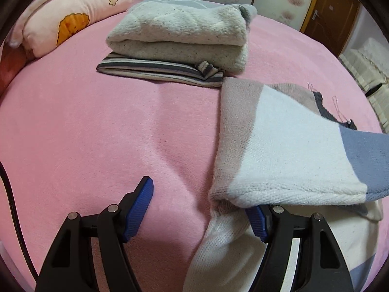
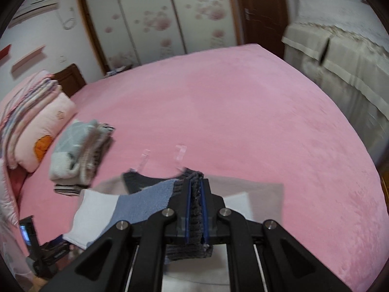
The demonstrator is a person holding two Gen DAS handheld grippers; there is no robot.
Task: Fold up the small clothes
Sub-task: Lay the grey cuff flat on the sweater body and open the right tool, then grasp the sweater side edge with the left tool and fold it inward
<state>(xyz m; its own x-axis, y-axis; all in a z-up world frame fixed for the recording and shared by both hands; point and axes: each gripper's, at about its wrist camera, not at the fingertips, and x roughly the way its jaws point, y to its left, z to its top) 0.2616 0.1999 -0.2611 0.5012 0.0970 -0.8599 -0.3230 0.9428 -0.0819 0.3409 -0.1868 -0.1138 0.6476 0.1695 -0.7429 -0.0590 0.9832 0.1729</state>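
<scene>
- Colour-block knit sweater [image 1: 287, 146] in white, blue, taupe and dark grey lies partly folded on the pink bed blanket [image 1: 97, 133], toward the blanket's near edge.
- Right gripper [image 2: 196, 204] is clamped on the sweater's dark grey ribbed edge [image 2: 196, 209], lifting that part above the blanket.
- Left gripper [image 1: 201, 209] has its jaws spread wide; its right blue pad [image 1: 257, 223] sits under the sweater's folded white edge, its left pad [image 1: 138, 209] over bare blanket.
- Folded clothes stack [image 1: 180, 36], fleecy cream garment over a striped one [image 1: 160, 71], sits farther back, near the pillow [image 1: 73, 17] at the blanket's left edge.
</scene>
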